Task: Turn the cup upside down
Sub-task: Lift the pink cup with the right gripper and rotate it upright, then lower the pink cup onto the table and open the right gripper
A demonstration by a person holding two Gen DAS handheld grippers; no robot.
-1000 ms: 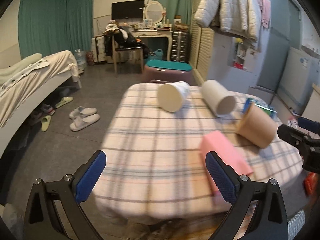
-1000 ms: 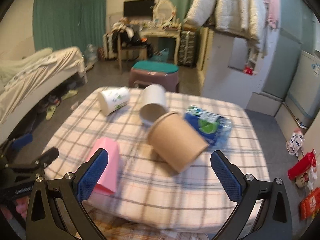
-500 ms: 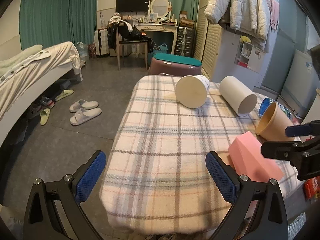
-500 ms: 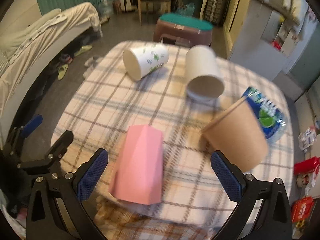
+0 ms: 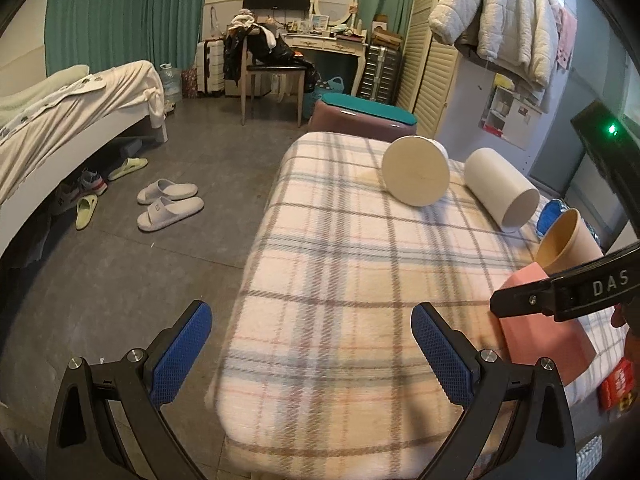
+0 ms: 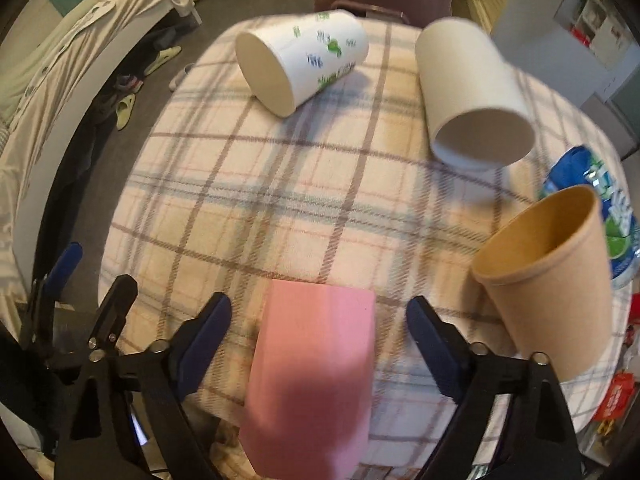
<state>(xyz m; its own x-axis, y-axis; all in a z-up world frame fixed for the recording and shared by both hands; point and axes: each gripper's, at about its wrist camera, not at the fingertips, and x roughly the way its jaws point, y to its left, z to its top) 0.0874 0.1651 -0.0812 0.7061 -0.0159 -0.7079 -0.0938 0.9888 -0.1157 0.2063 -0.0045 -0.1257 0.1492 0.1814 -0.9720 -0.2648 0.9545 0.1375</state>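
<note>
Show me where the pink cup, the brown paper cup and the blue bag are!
Pink plastic cup [image 6: 316, 364]: right wrist view, on its side wall.
Brown paper cup [image 6: 560, 312]: right wrist view, on its outer wall.
Blue plastic bag [image 6: 592, 176]: right wrist view, on its printed top.

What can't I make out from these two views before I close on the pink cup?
- Pink cup: its near end runs off the bottom edge of the right wrist view; in the left wrist view the right gripper's arm crosses it.
- Brown cup: its base is hidden behind the right gripper finger.
- Blue packet: its label is blurred and the brown cup covers it.
- Left gripper: nothing hidden, open over the table edge.
</note>
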